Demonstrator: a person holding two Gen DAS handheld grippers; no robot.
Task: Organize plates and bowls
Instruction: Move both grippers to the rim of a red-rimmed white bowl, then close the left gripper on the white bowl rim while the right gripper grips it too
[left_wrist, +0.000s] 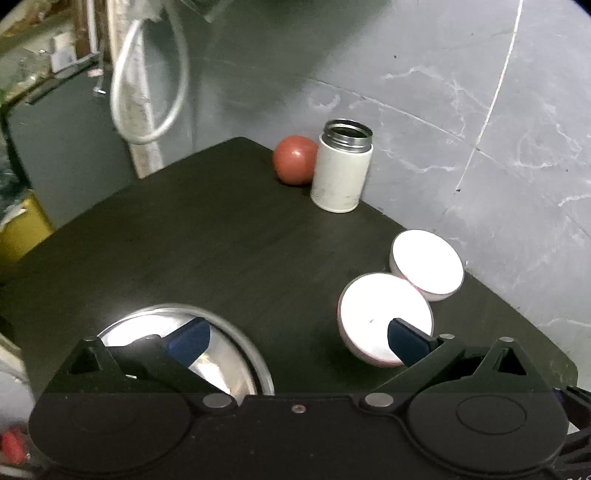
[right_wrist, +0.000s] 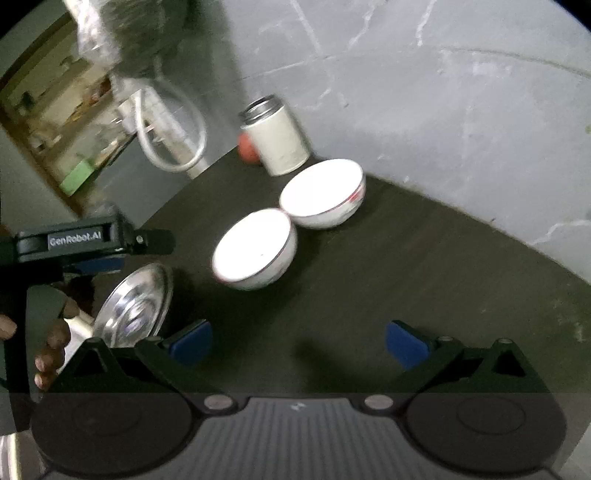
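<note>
A steel plate (left_wrist: 177, 347) sits at the near left of the dark table (left_wrist: 221, 240). My left gripper (left_wrist: 299, 339) hangs open above the table, its left finger (left_wrist: 188, 338) over the plate and its right finger (left_wrist: 406, 343) in front of the nearer white bowl (left_wrist: 380, 314). A second white bowl (left_wrist: 426, 262) touches that bowl from behind. In the right wrist view my right gripper (right_wrist: 299, 343) is open over bare table, with both bowls (right_wrist: 255, 247) (right_wrist: 323, 192) ahead of it and the plate (right_wrist: 136, 306) to its left. Nothing is between either gripper's fingers.
A white open-topped canister (left_wrist: 341, 166) and a red ball-like fruit (left_wrist: 295, 158) stand at the table's far corner. A grey hose loop (left_wrist: 147, 92) hangs beyond the table. A person's hand (right_wrist: 51, 343) holds the left tool's housing (right_wrist: 79, 240). Grey marbled floor surrounds the table.
</note>
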